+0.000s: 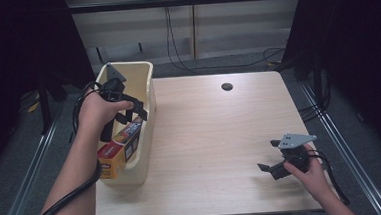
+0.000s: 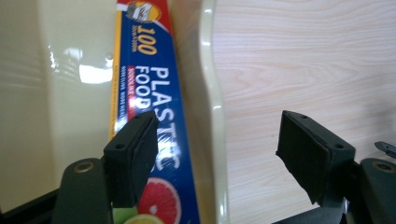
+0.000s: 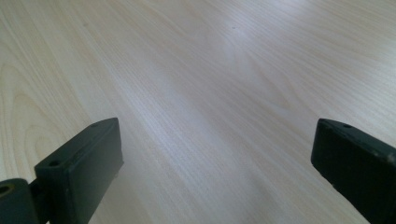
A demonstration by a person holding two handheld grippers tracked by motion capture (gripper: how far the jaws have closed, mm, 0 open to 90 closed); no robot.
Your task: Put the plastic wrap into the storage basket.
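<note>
Just one wrap box (image 1: 122, 147) in one bin (image 1: 145, 72); left tongs (image 2: 215, 154) and right tongs (image 3: 215, 172) both spread.

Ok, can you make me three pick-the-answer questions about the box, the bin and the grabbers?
1. Where is the box?
A. in the bin
B. on the table
C. on the floor

2. What colour is the bin?
A. red
B. cream
C. black

3. How are the left gripper's jaws?
A. clamped on the box
B. open, off the box
C. clamped on the bin

Answers:
1 A: the box leans inside the bin's walls.
2 B: its walls look pale cream.
3 B: the left gripper view shows a wide gap, with the bin's rim below it and neither pad pressing anything.
</note>
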